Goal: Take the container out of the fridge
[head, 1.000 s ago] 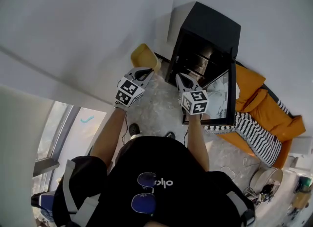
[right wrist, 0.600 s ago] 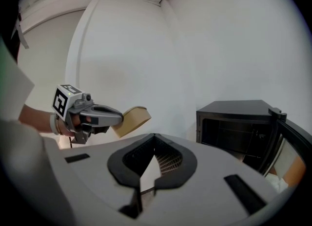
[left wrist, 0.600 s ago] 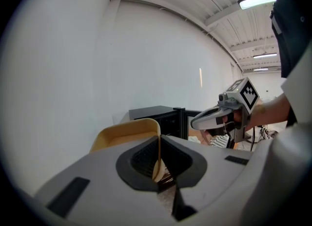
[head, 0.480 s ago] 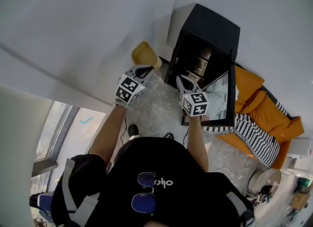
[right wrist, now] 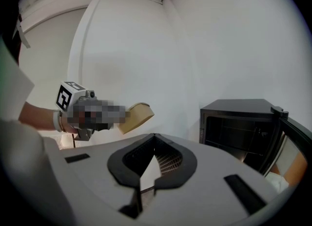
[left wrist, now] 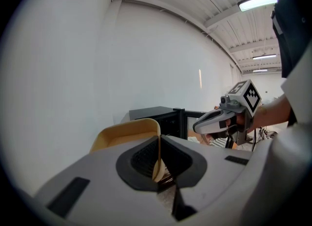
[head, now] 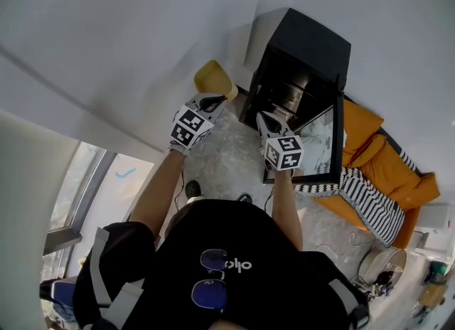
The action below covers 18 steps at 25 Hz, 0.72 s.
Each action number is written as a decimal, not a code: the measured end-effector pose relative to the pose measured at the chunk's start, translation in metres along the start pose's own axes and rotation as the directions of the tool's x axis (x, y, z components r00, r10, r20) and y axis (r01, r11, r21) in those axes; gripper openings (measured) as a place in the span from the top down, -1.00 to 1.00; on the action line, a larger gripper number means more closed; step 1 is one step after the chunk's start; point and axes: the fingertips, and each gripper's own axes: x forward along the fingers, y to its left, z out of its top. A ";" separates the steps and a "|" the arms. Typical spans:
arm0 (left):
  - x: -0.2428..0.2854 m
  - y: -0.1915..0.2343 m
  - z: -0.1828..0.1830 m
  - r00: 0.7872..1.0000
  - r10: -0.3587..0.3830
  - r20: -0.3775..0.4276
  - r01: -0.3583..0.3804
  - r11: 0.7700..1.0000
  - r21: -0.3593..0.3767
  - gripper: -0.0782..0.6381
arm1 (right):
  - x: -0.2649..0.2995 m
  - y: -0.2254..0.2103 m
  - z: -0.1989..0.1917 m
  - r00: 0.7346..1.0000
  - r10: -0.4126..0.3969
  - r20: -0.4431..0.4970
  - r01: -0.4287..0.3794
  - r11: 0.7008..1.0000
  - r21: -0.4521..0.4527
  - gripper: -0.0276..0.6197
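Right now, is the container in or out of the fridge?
Out. The left hand-held gripper holds the yellow container by its wall, beside the open fridge.

A striped cloth [head: 368,193] lies against an orange cushion [head: 389,156]

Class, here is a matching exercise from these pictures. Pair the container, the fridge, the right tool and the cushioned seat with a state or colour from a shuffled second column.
Column one:
1. container
2. fridge
3. right tool
4. cushioned seat

Column two:
A. door open
B. orange
C. gripped by the left tool
D. shut, holding nothing

Pairs: 1-C, 2-A, 3-D, 4-B.
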 end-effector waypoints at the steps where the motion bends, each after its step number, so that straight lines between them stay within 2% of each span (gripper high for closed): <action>1: 0.000 -0.001 -0.001 1.000 -0.001 0.000 0.001 1.000 0.000 0.73 | 0.000 0.000 -0.002 1.000 -0.001 -0.003 0.001 1.000 0.000 0.89; 18: 0.000 -0.008 -0.012 1.000 -0.022 -0.007 0.022 1.000 -0.010 0.73 | -0.002 0.003 -0.013 0.999 -0.015 -0.030 0.015 1.000 -0.005 0.89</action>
